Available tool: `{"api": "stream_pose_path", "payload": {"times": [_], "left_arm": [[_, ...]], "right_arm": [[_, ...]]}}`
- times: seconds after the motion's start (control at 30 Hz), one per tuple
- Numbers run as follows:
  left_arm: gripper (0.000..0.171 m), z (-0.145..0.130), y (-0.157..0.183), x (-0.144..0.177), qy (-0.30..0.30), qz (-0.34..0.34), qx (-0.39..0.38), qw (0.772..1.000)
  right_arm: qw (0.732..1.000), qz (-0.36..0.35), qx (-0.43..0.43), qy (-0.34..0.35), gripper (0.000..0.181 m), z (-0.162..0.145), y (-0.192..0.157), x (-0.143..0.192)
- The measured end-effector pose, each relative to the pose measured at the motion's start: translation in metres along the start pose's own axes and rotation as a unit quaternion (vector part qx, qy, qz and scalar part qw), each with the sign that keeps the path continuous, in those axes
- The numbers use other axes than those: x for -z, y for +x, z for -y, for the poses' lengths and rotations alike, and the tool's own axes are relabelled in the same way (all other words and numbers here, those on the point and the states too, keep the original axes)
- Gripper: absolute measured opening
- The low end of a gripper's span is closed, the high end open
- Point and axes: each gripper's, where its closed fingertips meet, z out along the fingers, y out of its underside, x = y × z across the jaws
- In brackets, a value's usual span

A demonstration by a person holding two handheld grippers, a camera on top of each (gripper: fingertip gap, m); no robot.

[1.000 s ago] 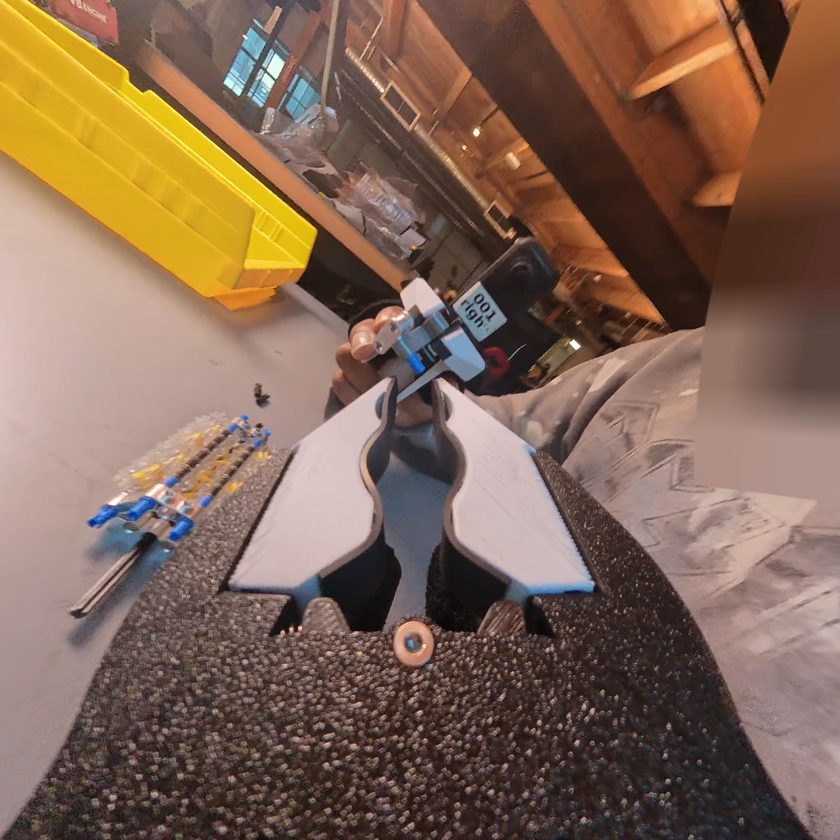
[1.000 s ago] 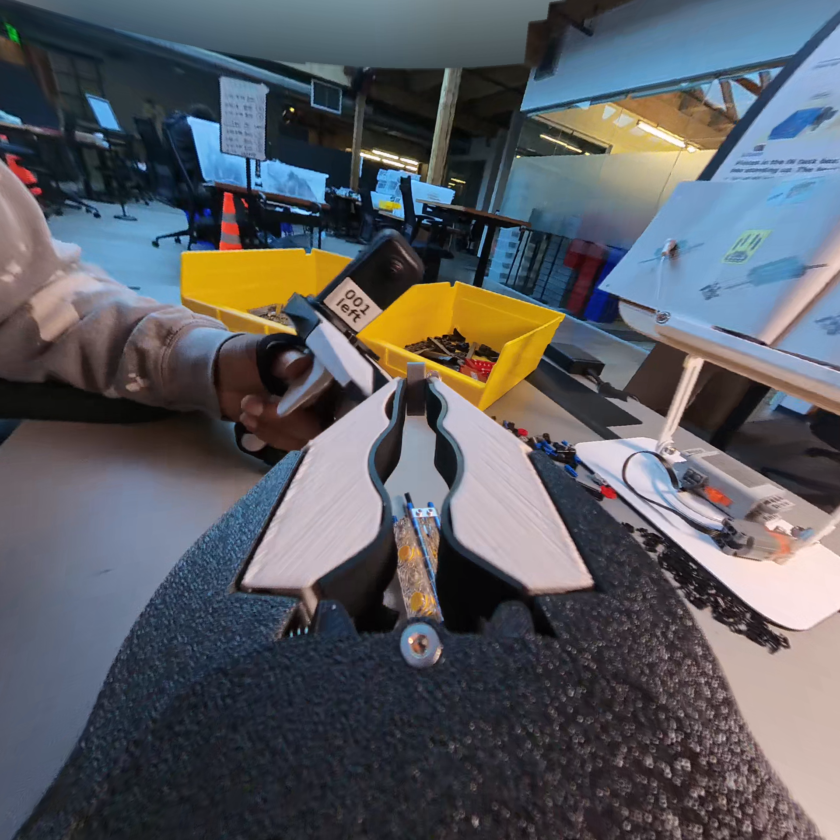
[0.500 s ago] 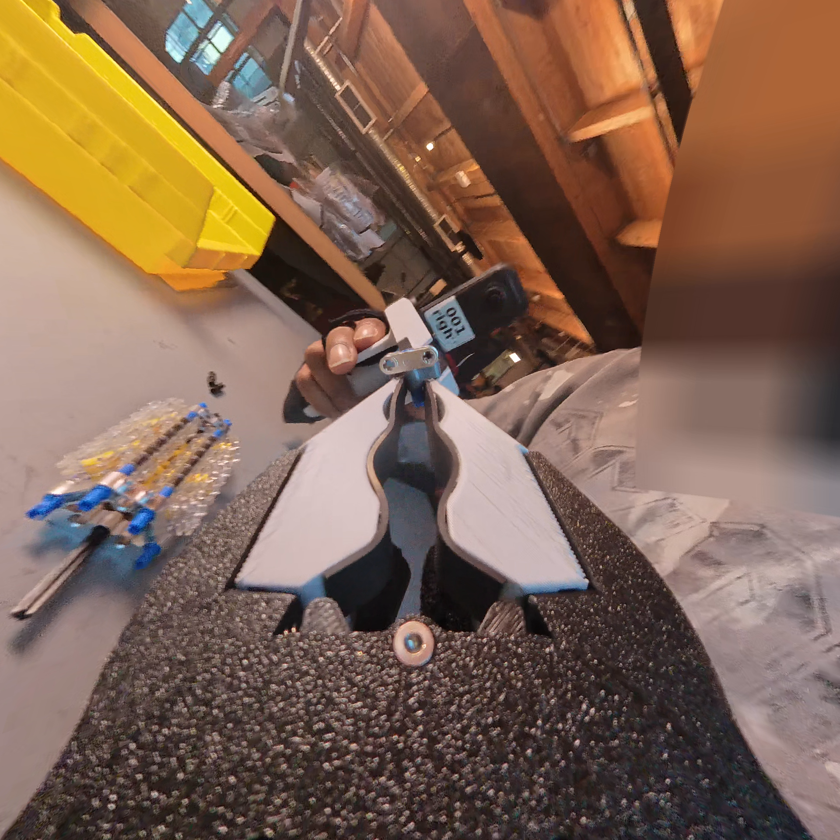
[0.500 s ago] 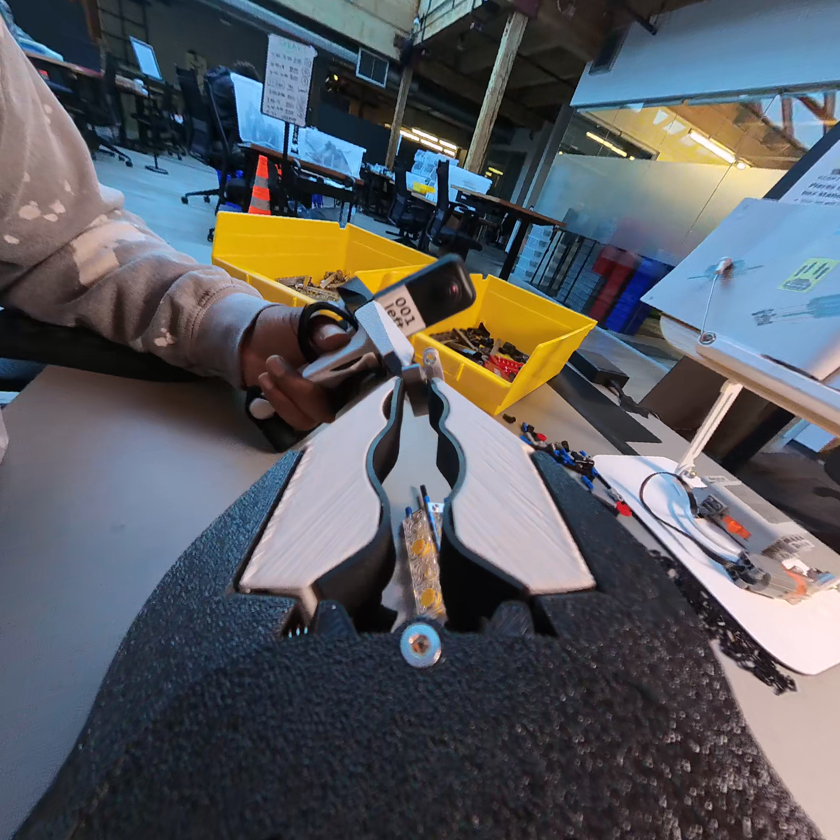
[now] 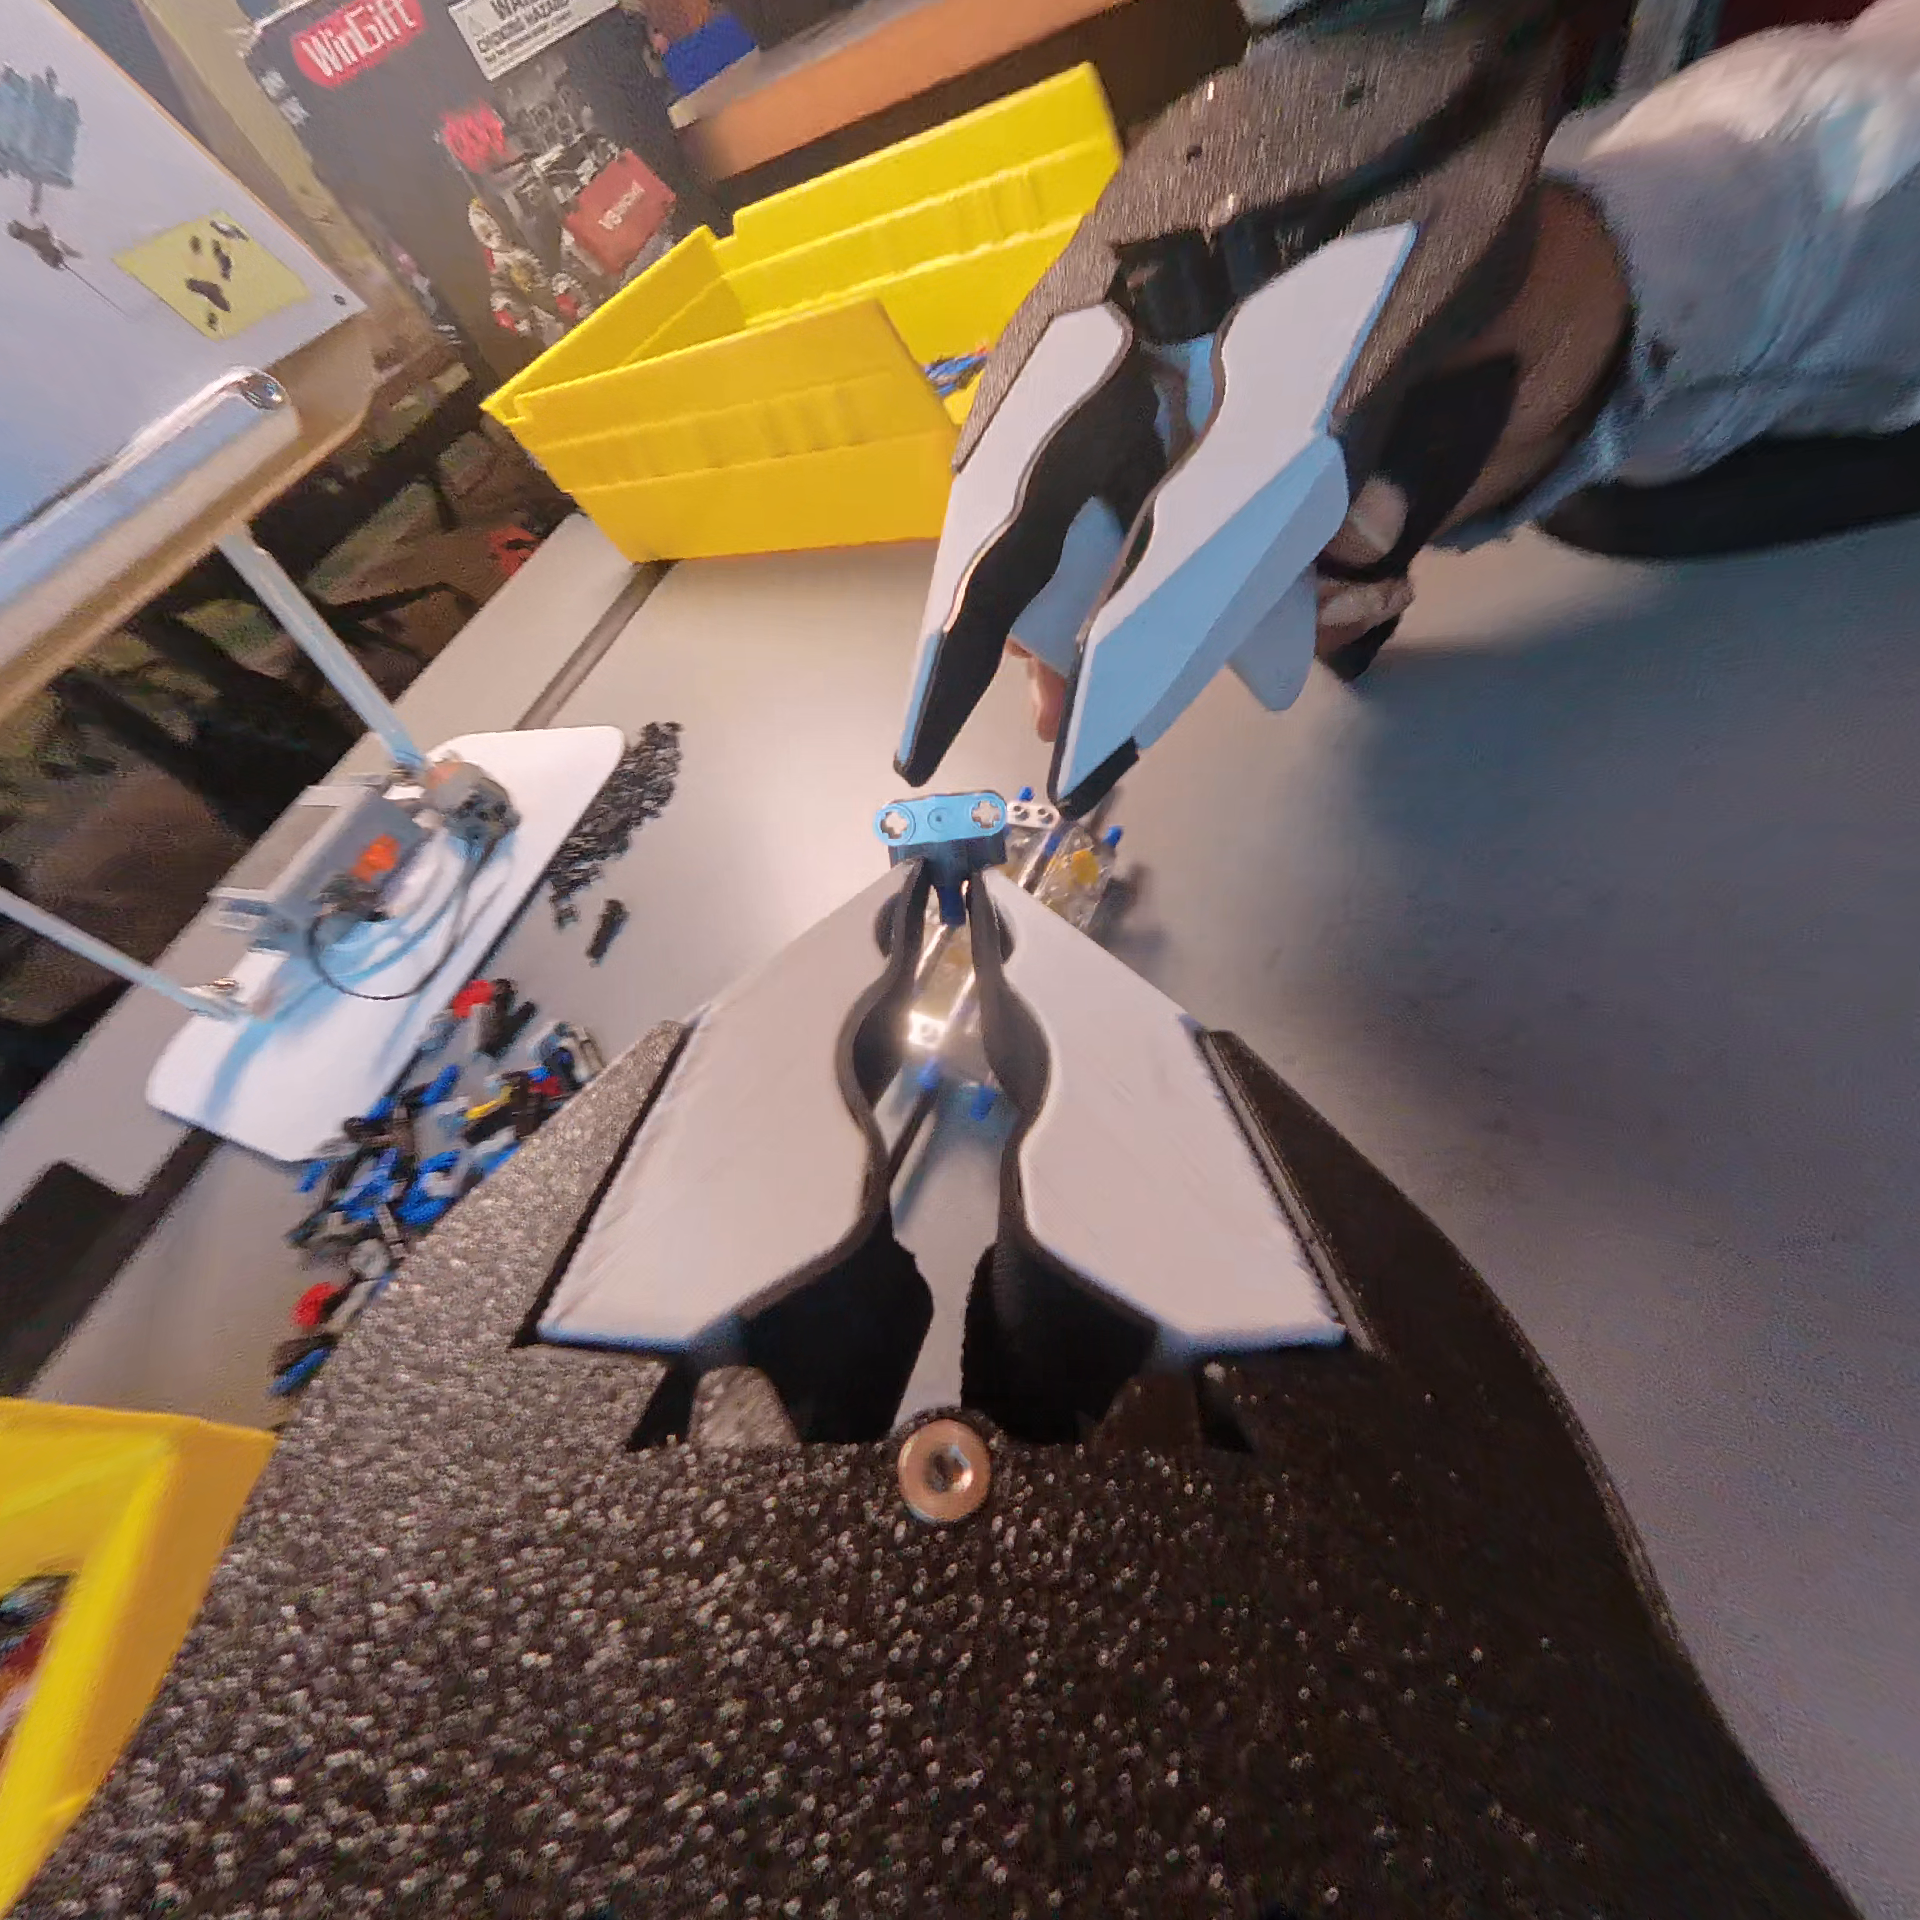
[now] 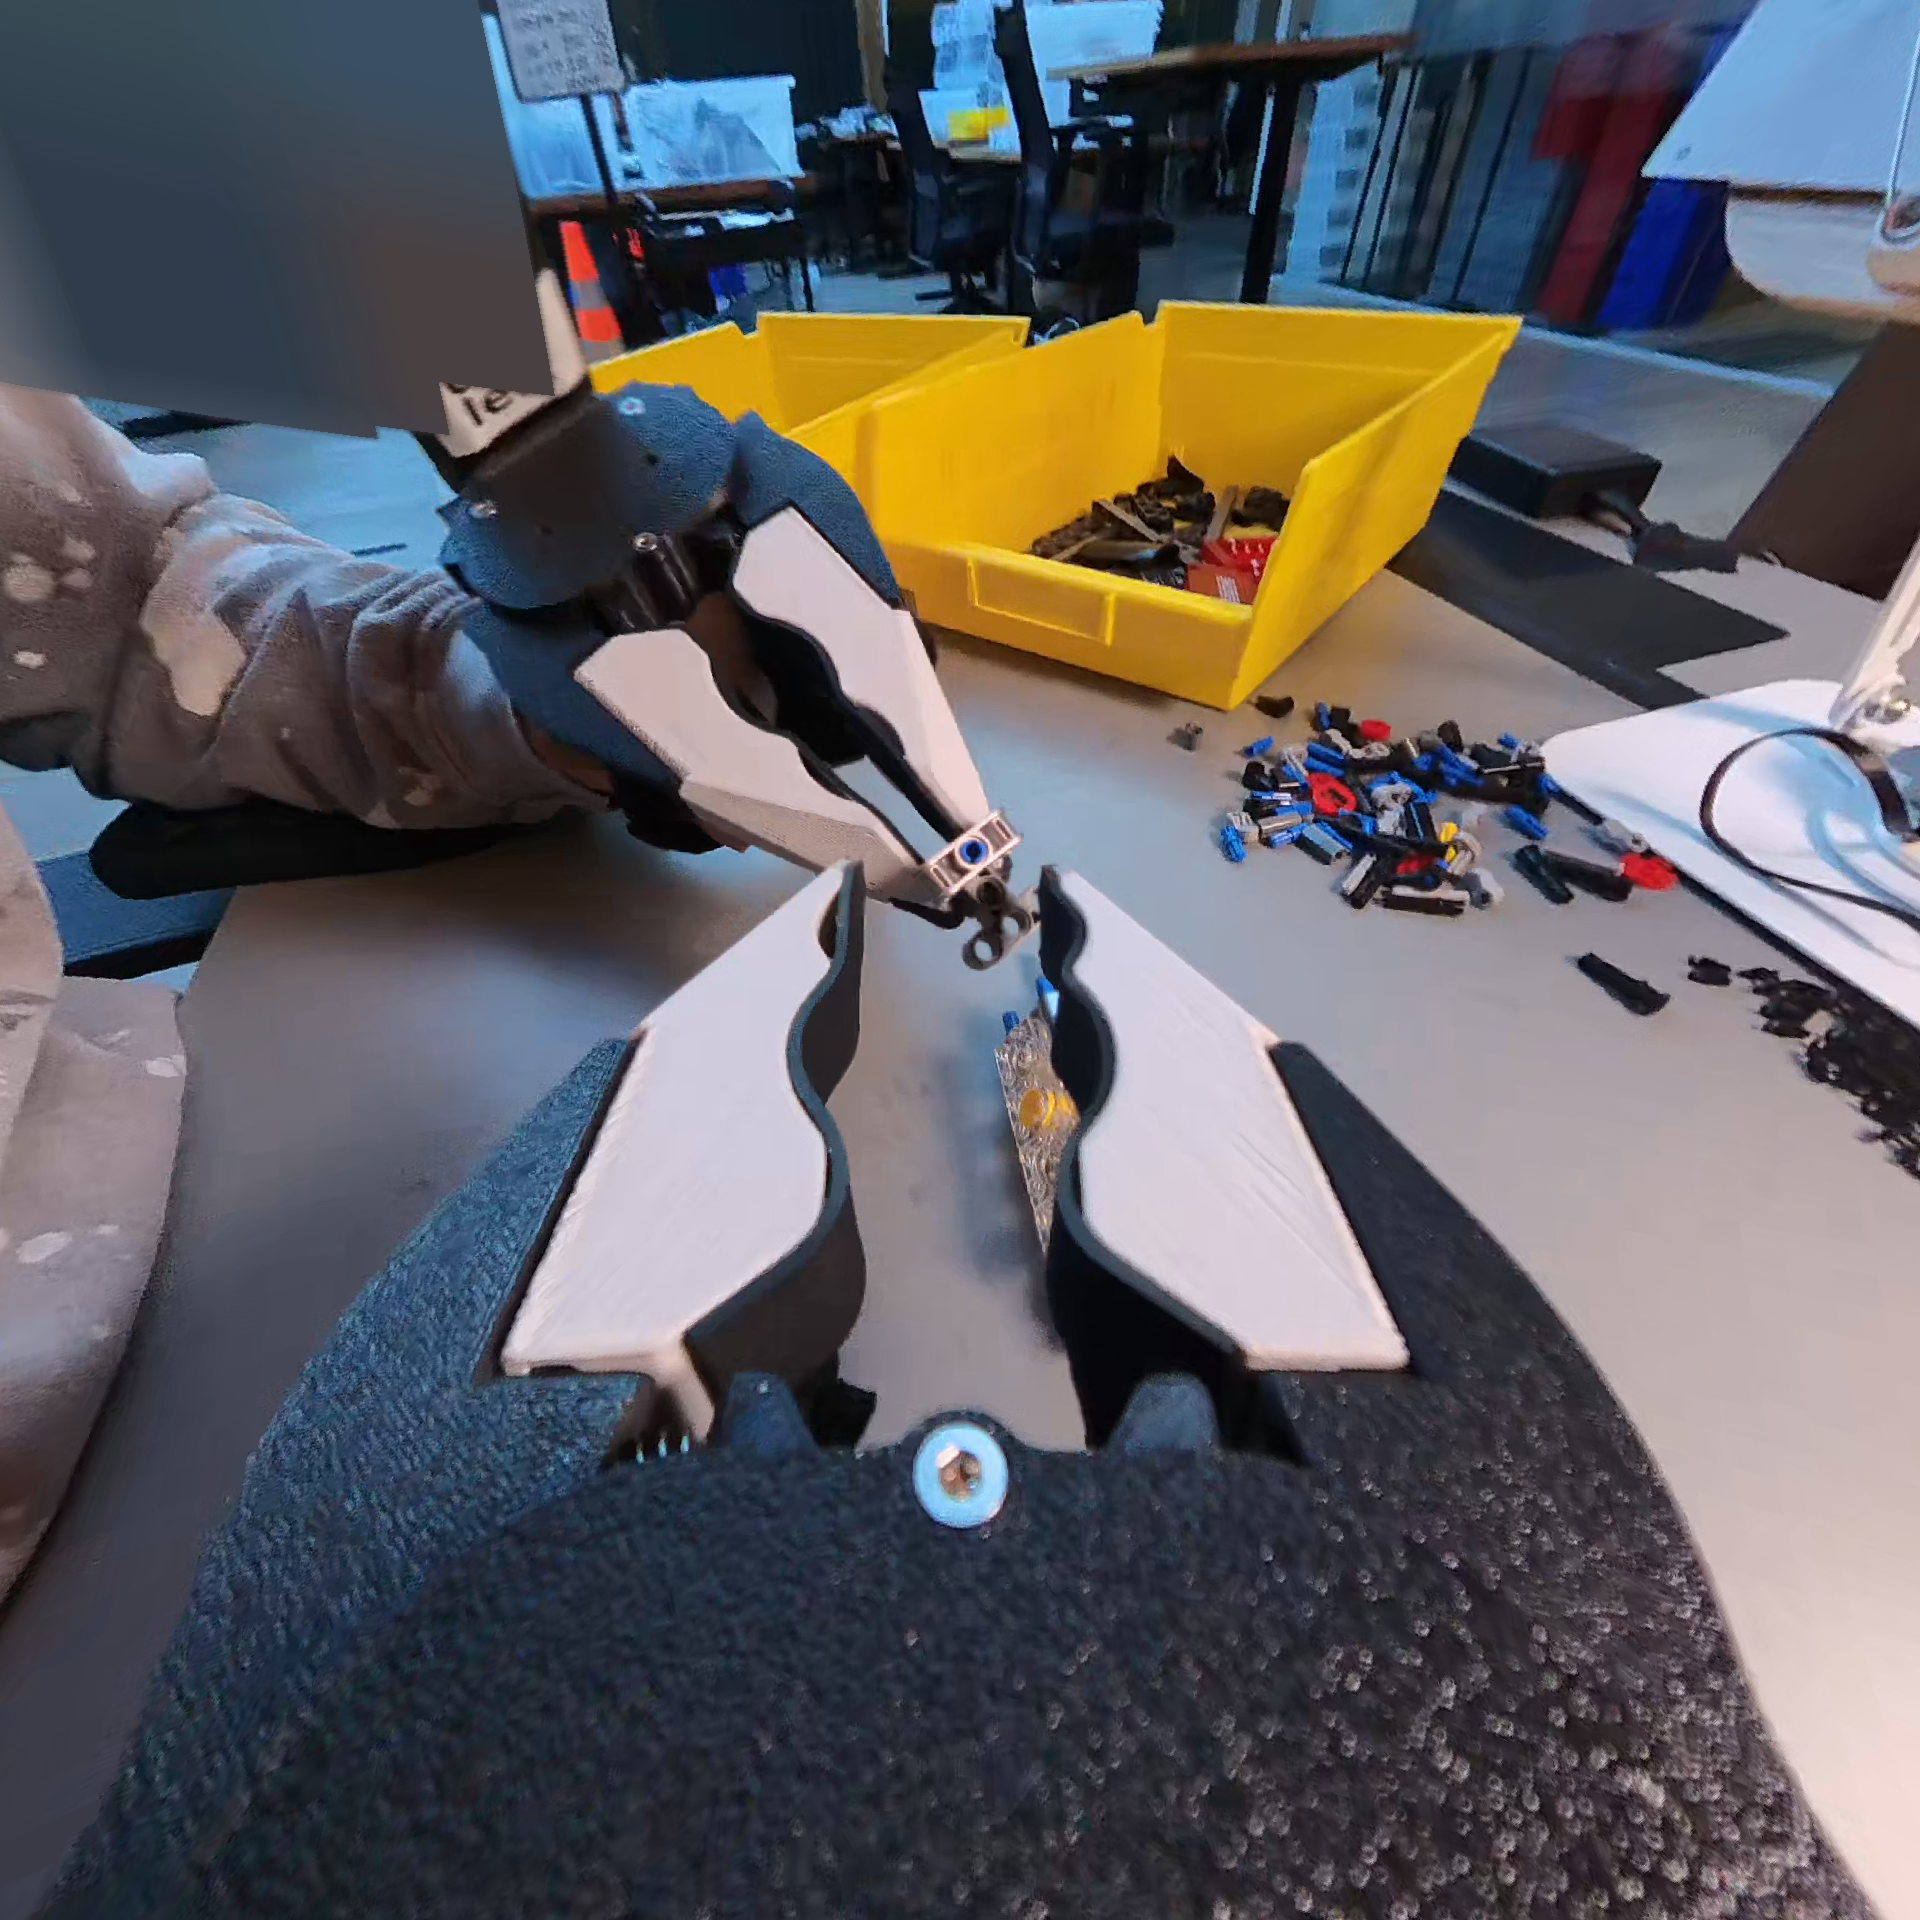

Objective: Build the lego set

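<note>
My left gripper point(image 5: 943, 883) is shut on a small grey beam piece point(image 5: 940, 826) with a blue pin and a black connector hanging from it point(image 6: 997, 920). It holds the piece just above the table. My right gripper point(image 6: 951, 894) is open and empty, its tips on either side of that piece point(image 6: 971, 852). In the left wrist view the right gripper point(image 5: 992, 784) points down at the piece from above. A clear studded assembly point(image 6: 1034, 1101) with blue pins and yellow parts lies on the table under both grippers, and also shows in the left wrist view point(image 5: 1070, 868).
Two yellow bins point(image 6: 1049, 613) stand at the back, one with dark parts in it. A pile of small blue, black and red parts point(image 6: 1382, 800) lies to the right. A white stand base point(image 6: 1714, 810) carries a cabled motor point(image 5: 416, 831). Black bits point(image 6: 1829, 1029) lie scattered beside it. My two grippers' fingertips are within a few centimetres of each other.
The right gripper held the small piece and has opened and let go. The left gripper has shut on it. Both grippers have tilted from pointing up to pointing down at the table.
</note>
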Motion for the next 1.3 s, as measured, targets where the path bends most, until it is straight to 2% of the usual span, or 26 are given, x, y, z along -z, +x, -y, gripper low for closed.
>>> {"api": "stream_pose_path", "payload": {"times": [0.13,0.33,0.4,0.47,0.57,0.63,0.67,0.73,0.8,0.87,1.03,1.1,1.2,1.3], "left_arm": [[0.006,-0.006,-0.001,-0.003,-0.042,0.055,-0.111,0.991],[0.007,-0.003,0.001,-0.004,-0.05,0.083,-0.169,0.981],[0.008,-0.001,0.0,-0.003,-0.037,0.078,-0.154,0.984],[0.005,0.0,0.002,-0.002,-0.008,0.049,-0.102,0.994],[0.006,0.005,0.004,0.003,0.04,-0.044,0.06,0.996],[0.01,0.018,0.007,0.01,0.09,-0.136,0.202,0.966],[0.012,0.026,0.005,0.015,0.118,-0.18,0.275,0.937],[0.016,0.038,0.0,0.025,0.167,-0.263,0.397,0.863],[0.018,0.044,-0.004,0.031,0.194,-0.315,0.469,0.802],[0.019,0.048,0.002,0.034,0.198,-0.351,0.488,0.774],[0.018,0.057,0.024,0.036,0.19,-0.404,0.48,0.755],[0.01,0.059,0.023,0.037,0.197,-0.404,0.487,0.749],[0.007,0.056,0.021,0.036,0.191,-0.391,0.472,0.767],[0.006,0.049,0.021,0.033,0.173,-0.356,0.423,0.815]], "right_arm": [[1.0,-0.017,-0.002,-0.013,0.021,-0.003,0.002,-0.004],[0.999,-0.034,-0.008,-0.023,0.008,-0.006,0.005,-0.006],[0.999,-0.03,-0.007,-0.016,0.006,-0.004,0.005,-0.004],[0.999,-0.029,0.021,-0.009,0.006,-0.002,0.005,-0.001],[0.997,-0.025,0.072,0.016,0.006,0.007,0.002,0.006],[0.992,-0.02,0.117,0.036,0.006,0.016,-0.005,0.01],[0.989,-0.016,0.141,0.046,0.006,0.019,-0.01,0.011],[0.983,-0.005,0.169,0.067,0.006,0.026,-0.021,0.013],[0.979,0.005,0.187,0.08,0.006,0.03,-0.031,0.013],[0.974,0.005,0.206,0.091,0.006,0.034,-0.037,0.014],[0.973,0.028,0.205,0.1,0.006,0.037,-0.048,0.016],[0.974,0.02,0.205,0.096,0.006,0.036,-0.045,0.016],[0.974,0.016,0.208,0.085,0.007,0.033,-0.042,0.015],[0.975,0.006,0.216,0.057,0.01,0.025,-0.037,0.012]]}}
